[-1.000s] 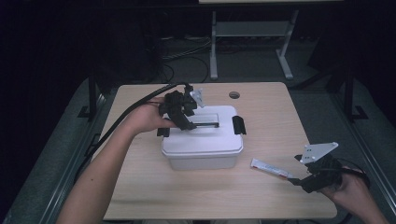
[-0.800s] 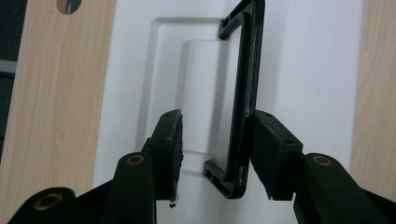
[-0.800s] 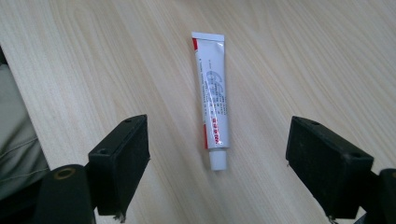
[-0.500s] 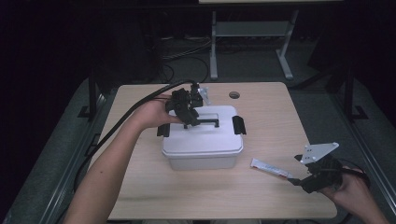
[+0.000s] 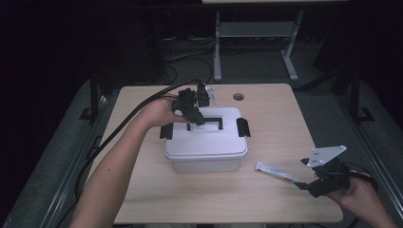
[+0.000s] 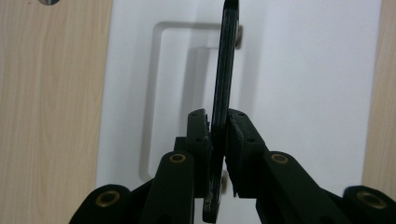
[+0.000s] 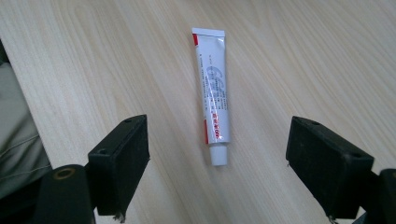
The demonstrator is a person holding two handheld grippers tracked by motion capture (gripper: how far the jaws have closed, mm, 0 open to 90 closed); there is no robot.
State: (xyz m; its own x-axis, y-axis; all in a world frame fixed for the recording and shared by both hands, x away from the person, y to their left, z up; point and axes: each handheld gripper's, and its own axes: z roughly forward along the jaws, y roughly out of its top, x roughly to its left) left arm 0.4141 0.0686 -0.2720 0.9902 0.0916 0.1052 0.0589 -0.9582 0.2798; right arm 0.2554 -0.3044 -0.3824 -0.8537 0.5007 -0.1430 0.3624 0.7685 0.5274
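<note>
My left tongs [image 6: 218, 140] have just been closing and now pinch the black handle [image 6: 226, 70] on top of the white box [image 5: 206, 142], ready to lift the lid. Right of the box, my right tongs [image 7: 217, 172] wait wide open around the tube [image 7: 212, 93] lying on the surface [image 5: 142, 199].

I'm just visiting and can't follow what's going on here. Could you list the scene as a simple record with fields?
Table: wooden table
Box: white box with black side latches, near the table's middle
Handle: black handle on the lid, raised
Left gripper: left gripper, jaws have just been closing, now clamped on the handle
Tube: white tube lying flat, right of the box
Right gripper: right gripper open, jaws either side of the tube's cap end, not touching it
</note>
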